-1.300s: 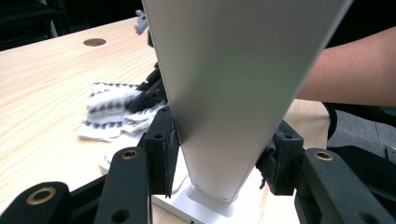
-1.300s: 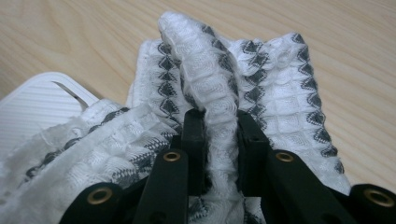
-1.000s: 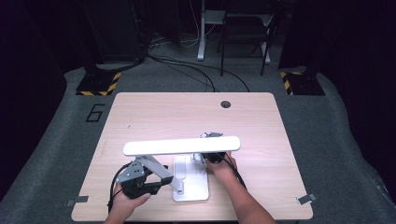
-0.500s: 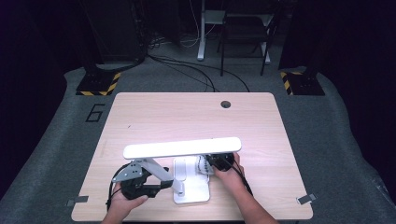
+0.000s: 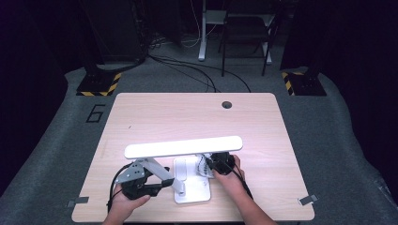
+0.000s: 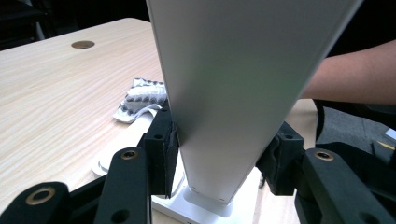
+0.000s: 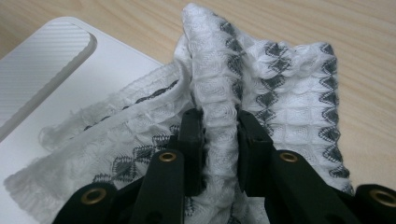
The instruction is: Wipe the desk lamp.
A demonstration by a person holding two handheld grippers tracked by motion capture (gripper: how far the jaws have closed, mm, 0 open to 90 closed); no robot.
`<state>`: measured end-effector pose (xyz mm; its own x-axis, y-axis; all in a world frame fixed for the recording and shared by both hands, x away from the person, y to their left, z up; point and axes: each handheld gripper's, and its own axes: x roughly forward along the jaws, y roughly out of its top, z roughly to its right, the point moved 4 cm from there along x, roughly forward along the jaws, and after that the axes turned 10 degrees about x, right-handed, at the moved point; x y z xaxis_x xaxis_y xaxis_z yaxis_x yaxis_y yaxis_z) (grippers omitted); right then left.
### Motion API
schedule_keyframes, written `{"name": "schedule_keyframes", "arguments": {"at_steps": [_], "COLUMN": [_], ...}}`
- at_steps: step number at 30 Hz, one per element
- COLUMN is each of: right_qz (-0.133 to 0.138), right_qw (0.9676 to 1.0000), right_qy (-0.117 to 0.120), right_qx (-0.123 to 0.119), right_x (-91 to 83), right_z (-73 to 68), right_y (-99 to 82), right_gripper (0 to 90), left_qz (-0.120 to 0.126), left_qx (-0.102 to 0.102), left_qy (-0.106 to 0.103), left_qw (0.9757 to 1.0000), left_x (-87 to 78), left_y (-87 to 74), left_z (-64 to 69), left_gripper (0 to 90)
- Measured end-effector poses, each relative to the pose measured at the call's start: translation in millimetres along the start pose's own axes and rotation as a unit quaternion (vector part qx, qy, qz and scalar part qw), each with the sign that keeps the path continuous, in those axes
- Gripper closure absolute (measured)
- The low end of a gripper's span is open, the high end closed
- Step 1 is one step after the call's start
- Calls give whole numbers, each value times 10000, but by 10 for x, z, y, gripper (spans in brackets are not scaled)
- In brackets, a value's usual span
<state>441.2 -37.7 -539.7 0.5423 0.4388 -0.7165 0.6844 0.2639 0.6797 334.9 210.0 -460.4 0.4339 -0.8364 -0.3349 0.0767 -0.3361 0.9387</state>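
Left of the white rectangular plastic lamp base (image 5: pixel 191 186), my left gripper (image 6: pixel 219 151) clamps the lamp's flat silver-white arm (image 6: pixel 233 93); at the base's right edge, my right gripper (image 7: pixel 220 135) pinches a fold of the white, grey-patterned woven cloth (image 7: pixel 280 88) on the pale wooden table (image 5: pixel 187 117).

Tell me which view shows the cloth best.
The right gripper view: the cloth shows its white-and-grey weave, pinched between the jaws. The left gripper view shows a crumpled corner; the high view, a small patch.
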Motion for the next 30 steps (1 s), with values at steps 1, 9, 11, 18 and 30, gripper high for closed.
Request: {"name": "schedule_keyframes", "arguments": {"at_steps": [1, 9, 11, 18, 30], "right_qz": [38, 41, 6, 3, -99], "right_qw": [10000, 10000, 10000, 9999, 9998], "right_qy": [-13, 6, -14, -89, 160], "right_qx": [-54, 28, -26, -74, -12], "right_x": [15, 132, 153, 178, 82], "right_z": [13, 43, 41, -8, -25], "right_y": [17, 171, 194, 180, 68], "right_gripper": [741, 739, 739, 760, 776], "left_qz": [1, -21, -15, 34, 8], "left_qx": [-14, -76, -67, -70, -102], "left_qy": [40, 265, 261, 244, 315], "left_qw": [10000, 9996, 9996, 9997, 9995], "left_x": [3, 42, 37, 42, 43], "left_y": [1, 8, 2, -8, -8], "left_z": [-11, -93, -101, -93, -77], "left_gripper": [538, 538, 538, 537, 537]}}
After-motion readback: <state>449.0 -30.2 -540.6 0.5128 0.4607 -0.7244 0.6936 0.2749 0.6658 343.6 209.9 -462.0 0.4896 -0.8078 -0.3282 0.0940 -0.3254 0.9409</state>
